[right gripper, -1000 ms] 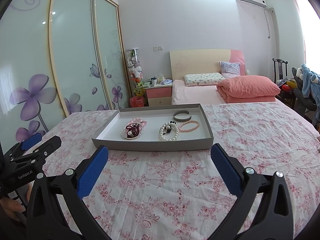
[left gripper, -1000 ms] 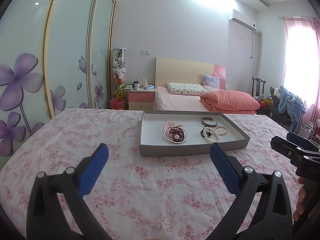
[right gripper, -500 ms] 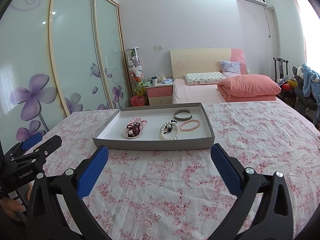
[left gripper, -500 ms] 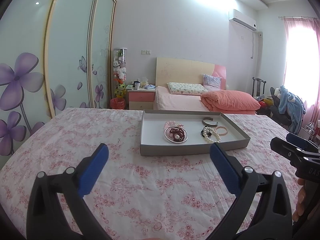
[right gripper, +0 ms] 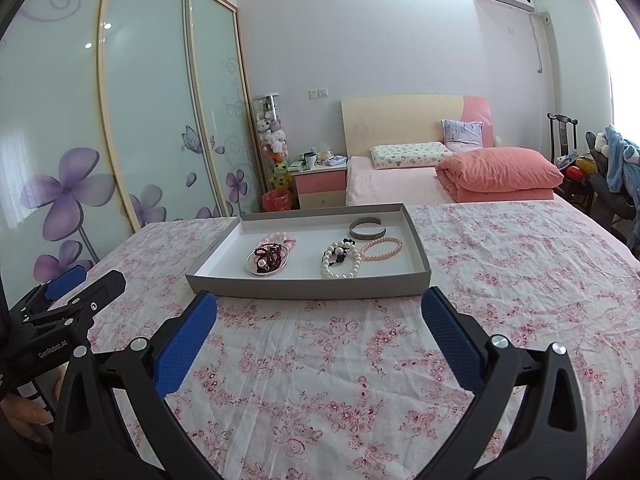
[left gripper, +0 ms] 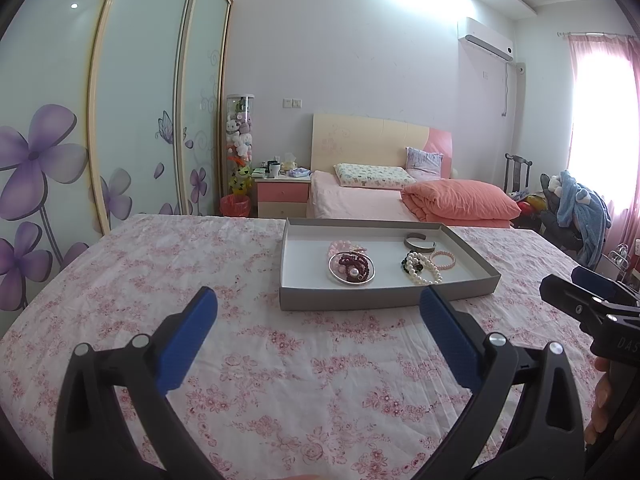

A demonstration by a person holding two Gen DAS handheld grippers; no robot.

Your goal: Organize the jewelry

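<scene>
Both grippers' jaws spread and empty, well short of tray (right gripper: 224, 284); tangled pearls (right gripper: 340, 260) and beads (right gripper: 268, 258) likely to snag and drag neighbours if pinched carelessly.

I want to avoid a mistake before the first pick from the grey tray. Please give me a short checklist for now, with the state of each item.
1. Left gripper open and empty: ok.
2. Right gripper open and empty: ok.
3. Grey tray lies flat on the floral cloth, ahead of both grippers: ok.
4. Pieces lie separate for a clean pick: not ok; the pearl bracelet overlaps dark beads, and the dark red beads sit piled in a silver bangle.
5. Grey cuff and pink bracelet unobstructed: ok.
6. Where the pieces should go: cannot tell.
</scene>
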